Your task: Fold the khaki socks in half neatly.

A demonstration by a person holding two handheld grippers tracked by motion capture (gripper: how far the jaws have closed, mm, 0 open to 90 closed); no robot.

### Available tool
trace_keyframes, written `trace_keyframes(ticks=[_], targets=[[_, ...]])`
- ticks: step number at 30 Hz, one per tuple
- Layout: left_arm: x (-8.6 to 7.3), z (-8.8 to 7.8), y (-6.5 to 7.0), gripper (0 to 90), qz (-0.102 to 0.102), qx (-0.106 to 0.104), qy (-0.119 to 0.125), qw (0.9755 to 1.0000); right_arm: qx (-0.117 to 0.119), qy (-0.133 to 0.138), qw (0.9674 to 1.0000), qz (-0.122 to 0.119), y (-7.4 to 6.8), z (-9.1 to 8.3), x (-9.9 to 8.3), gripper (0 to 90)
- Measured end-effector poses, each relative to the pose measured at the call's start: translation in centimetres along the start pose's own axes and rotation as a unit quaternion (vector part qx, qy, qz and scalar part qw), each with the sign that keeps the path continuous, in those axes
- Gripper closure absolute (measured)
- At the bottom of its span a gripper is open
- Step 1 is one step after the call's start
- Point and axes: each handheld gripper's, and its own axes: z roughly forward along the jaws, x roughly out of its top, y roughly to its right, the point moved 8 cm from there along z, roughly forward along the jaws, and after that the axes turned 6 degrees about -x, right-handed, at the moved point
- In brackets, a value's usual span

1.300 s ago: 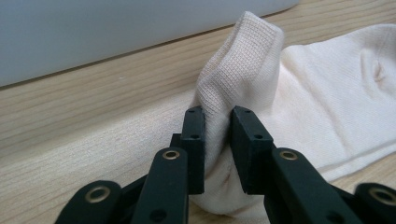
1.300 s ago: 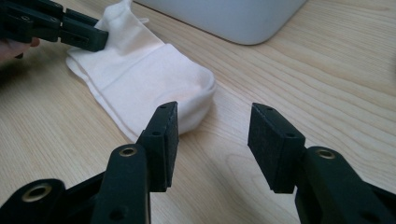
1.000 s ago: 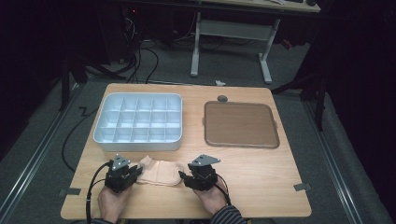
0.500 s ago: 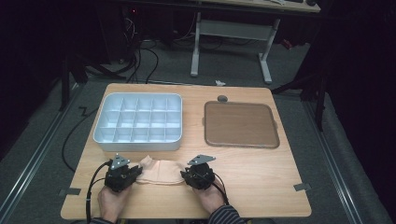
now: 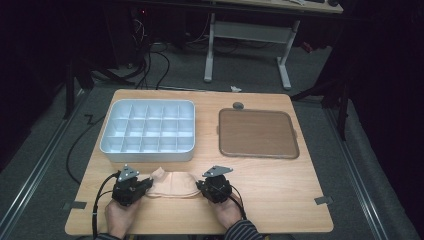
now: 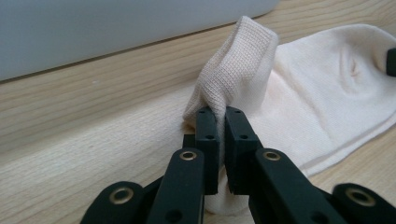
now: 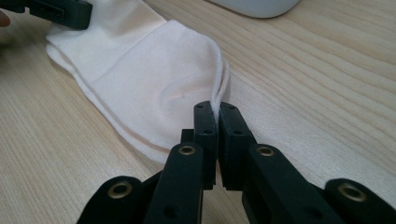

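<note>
A dark room of cables and desk legs frames a pale wooden surface (image 5: 260, 200), where we work at the near edge with a claw in each hand. A cream sock (image 5: 172, 184) lies flat between them, its long axis running left to right along the near edge, just in front of the white compartment tray (image 5: 148, 131); a brown flat tray (image 5: 257, 133) sits to the right, well apart from the sock. Our left claw (image 5: 146, 185) has just been closing and now pinches the ribbed cuff end (image 6: 233, 74), which stands up in a fold above the black jaws in the left gripper view, with fabric squeezed between them. Our right claw (image 5: 200, 187) has likewise just been closing and grips the opposite, rounded end of the sock (image 7: 154, 88), the thin edge caught between jaws that meet almost completely in the right gripper view. The two claws face each other across the sock's length, each holding its own end, so neither hand is nearer than the other; the cloth spans the gap between them. We judge that whatever comes next, a lift, a stretch or a fold, turns on that axis: the sock lies inward from each claw, left end to left hand, right end to right hand, with the compartment tray just beyond on the far side.
</note>
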Motion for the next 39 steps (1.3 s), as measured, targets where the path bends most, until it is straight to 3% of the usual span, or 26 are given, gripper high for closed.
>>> trace_keyframes(ticks=[18,39], targets=[[1.7,0.5,2.2,86.1,0.01,-0.025,0.016,0.9995,-0.015,0.021,0.9997,0.002,1.7,-1.9,-0.2,87.4],[3.3,3.5,5.5,86.0,0.03,-0.055,0.007,0.998,-0.054,0.033,0.9974,0.034,6.0,-4.8,-1.9,87.4]])
